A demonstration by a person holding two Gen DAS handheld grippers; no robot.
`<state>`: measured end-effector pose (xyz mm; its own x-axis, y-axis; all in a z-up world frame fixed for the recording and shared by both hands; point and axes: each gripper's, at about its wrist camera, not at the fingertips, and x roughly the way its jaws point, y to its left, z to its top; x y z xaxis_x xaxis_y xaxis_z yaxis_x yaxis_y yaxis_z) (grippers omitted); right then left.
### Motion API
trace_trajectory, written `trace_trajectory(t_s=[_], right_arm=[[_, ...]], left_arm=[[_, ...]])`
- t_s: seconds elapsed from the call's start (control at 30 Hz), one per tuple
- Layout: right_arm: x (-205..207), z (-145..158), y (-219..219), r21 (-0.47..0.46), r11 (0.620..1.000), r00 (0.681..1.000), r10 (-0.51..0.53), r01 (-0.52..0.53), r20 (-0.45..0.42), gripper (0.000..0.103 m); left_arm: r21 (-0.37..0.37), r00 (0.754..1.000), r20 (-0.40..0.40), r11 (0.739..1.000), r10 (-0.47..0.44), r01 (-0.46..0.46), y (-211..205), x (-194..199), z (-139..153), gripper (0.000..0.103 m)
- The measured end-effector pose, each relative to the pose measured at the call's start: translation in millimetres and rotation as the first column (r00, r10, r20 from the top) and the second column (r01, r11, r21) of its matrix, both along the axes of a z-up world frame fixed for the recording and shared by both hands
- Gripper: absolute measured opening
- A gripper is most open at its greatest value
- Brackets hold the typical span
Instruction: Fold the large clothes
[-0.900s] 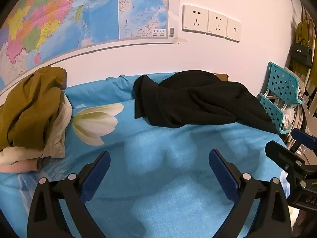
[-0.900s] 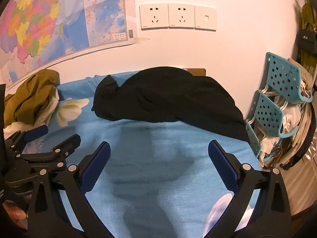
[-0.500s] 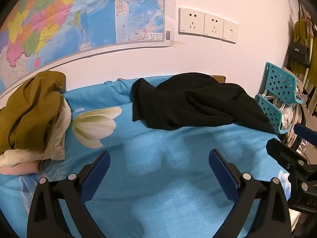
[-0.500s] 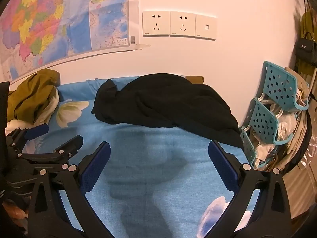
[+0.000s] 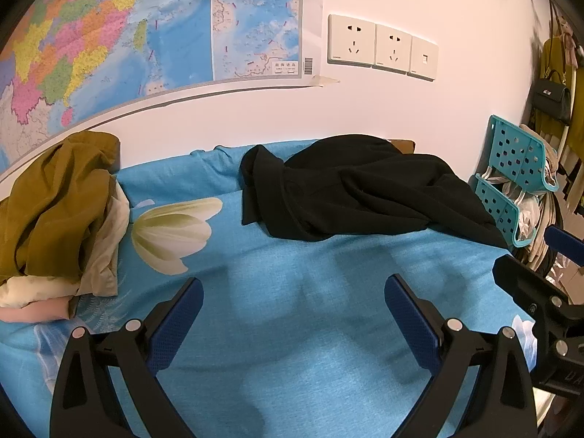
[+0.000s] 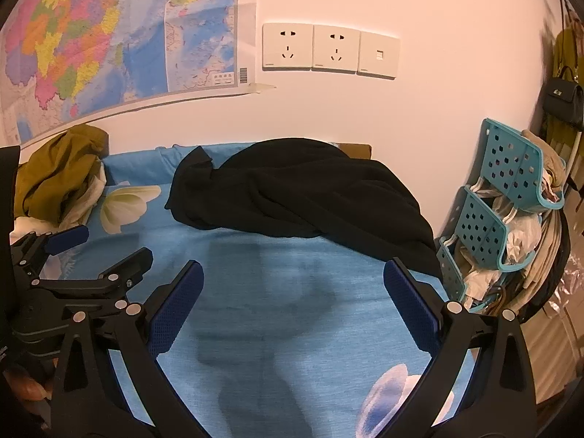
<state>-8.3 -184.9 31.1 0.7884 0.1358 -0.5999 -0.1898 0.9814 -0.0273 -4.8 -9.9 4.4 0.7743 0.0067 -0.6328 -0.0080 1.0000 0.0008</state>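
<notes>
While the black garment [image 5: 365, 189] lies crumpled at the far side of the bed [image 5: 292, 310] against the wall, its long axis runs left to right, across your reach. You hold the left hand-held gripper [image 5: 294, 299] and right hand-held gripper [image 6: 292, 284] wide and empty, angled down over bare sheet, probably for a two-point pickup; olive clothes [image 5: 54, 204] sit well apart, far left.

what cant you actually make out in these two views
- Black garment: bunched in both views; its own folds hide its type and sleeves.
- Pile of clothes, left wrist view: frame edge cuts it off.
- Map print: too small to read.
- Teal rack contents: crumpled, unidentifiable.
</notes>
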Motion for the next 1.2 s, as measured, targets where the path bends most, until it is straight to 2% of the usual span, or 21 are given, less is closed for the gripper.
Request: trace_trajectory(t_s=[1.2], right_arm=[[5.6,-2.5,-1.1,-0.001,1.0,1.0,0.001,-0.002,-0.018,0.097]], left_arm=[[0.004,1.0,0.004,1.0,0.003,-0.003,-4.9,4.3,2.1,0.096]])
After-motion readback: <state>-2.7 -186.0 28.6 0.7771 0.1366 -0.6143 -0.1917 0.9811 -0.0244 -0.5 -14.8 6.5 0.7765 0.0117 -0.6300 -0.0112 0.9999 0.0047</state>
